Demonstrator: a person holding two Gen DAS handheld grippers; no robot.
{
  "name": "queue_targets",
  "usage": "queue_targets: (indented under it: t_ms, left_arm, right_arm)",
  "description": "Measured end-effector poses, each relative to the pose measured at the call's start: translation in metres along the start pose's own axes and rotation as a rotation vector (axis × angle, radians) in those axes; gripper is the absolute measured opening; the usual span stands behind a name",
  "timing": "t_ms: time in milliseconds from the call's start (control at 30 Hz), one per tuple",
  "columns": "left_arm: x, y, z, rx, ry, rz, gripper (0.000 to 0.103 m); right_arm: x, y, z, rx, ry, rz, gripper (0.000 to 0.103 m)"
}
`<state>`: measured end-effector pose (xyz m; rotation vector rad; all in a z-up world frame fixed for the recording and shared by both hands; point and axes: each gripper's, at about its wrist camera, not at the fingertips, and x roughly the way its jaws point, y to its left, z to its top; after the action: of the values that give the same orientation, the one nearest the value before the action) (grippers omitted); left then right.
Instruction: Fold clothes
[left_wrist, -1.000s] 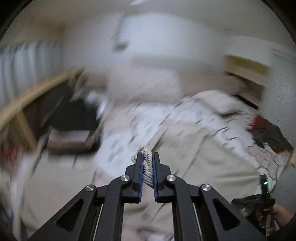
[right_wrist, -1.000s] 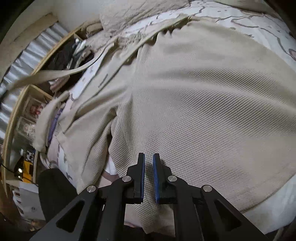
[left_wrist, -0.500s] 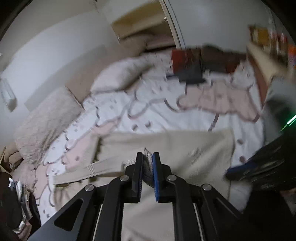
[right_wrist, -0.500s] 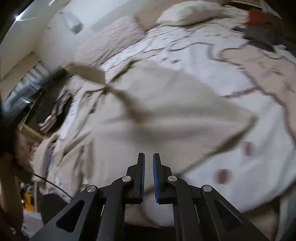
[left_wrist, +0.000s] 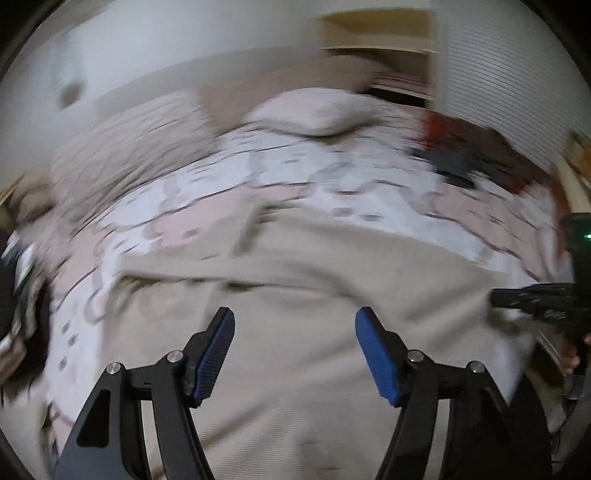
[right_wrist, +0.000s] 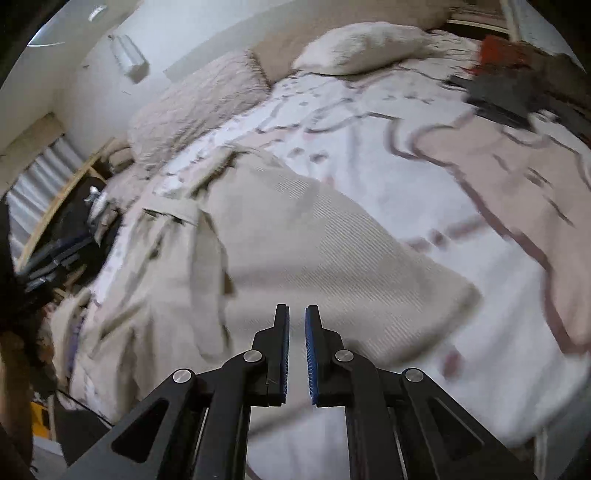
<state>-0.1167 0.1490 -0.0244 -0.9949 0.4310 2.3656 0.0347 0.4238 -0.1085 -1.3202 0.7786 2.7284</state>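
Note:
A large beige waffle-knit garment (left_wrist: 314, 295) lies spread on the bed, also in the right wrist view (right_wrist: 295, 236), with a sleeve and belt bunched at its left side (right_wrist: 173, 221). My left gripper (left_wrist: 294, 332) is open and empty just above the cloth. My right gripper (right_wrist: 297, 325) is shut with nothing between its pads, above the garment's near edge. The right gripper also shows at the right edge of the left wrist view (left_wrist: 535, 301).
The bed has a white and pink patterned cover (right_wrist: 461, 155), pillows (right_wrist: 362, 44) and a quilted cushion (right_wrist: 195, 107) at the head. Dark and red clothes (right_wrist: 509, 85) lie at the far right. A wooden shelf (right_wrist: 48, 206) with clutter stands left of the bed.
My left gripper has opened and let go of the beige cloth it held. The garment now lies flat on the bed. The right gripper stays shut and has swung over the bed.

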Motion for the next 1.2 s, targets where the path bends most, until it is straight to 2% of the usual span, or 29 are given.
queue_targets:
  t_ms: [100,200,333,467,533,633,667,700,800,833,967,1000,1033,1067,1200]
  left_arm:
    - [0.016,0.067,0.009,-0.098,0.011,0.068,0.068]
    - [0.038,0.113,0.021,-0.160,0.017,0.106,0.068]
    - [0.085,0.157,0.041,-0.219,0.046,0.096,0.068]
    - [0.137,0.184,0.051,-0.279,0.091,0.079,0.068]
    - [0.162,0.197,0.051,-0.305,0.129,0.090,0.068]
    - [0.202,0.225,0.042,-0.350,0.217,0.162,0.068]
    - [0.212,0.234,0.039,-0.365,0.242,0.177,0.069]
    - [0.222,0.246,0.033,-0.402,0.262,0.165,0.070]
    - [0.238,0.273,0.020,-0.567,0.269,0.073,0.076]
    - [0.240,0.276,0.019,-0.589,0.265,0.068,0.077]
    - [0.239,0.268,0.032,-0.498,0.279,0.148,0.083]
    - [0.235,0.267,0.036,-0.486,0.284,0.164,0.082]
    - [0.231,0.266,0.040,-0.475,0.289,0.180,0.076]
    - [0.222,0.266,0.043,-0.462,0.280,0.187,0.071]
    - [0.153,0.258,0.043,-0.376,0.195,0.166,0.071]
  right_arm:
    - [0.018,0.026,0.035,-0.066,0.000,0.011,0.008]
    - [0.049,0.065,0.084,-0.158,-0.005,0.010,0.008]
    - [0.101,0.109,0.145,-0.242,0.015,-0.010,0.008]
    - [0.177,0.145,0.201,-0.278,0.063,-0.075,0.008]
    - [0.213,0.152,0.218,-0.276,0.103,-0.074,0.008]
    - [0.266,0.152,0.228,-0.272,0.201,-0.101,0.008]
    - [0.292,0.147,0.231,-0.269,0.240,-0.178,0.008]
    - [0.307,0.139,0.232,-0.260,0.253,-0.217,0.008]
    - [0.321,0.124,0.244,-0.167,0.242,-0.169,0.003]
    - [0.324,0.121,0.248,-0.145,0.244,-0.163,0.003]
    - [0.327,0.132,0.247,-0.235,0.250,-0.213,0.002]
    - [0.325,0.135,0.246,-0.244,0.251,-0.222,0.002]
    - [0.323,0.138,0.246,-0.254,0.251,-0.230,0.003]
    - [0.312,0.139,0.246,-0.265,0.240,-0.227,0.003]
    - [0.253,0.144,0.232,-0.337,0.163,-0.196,0.003]
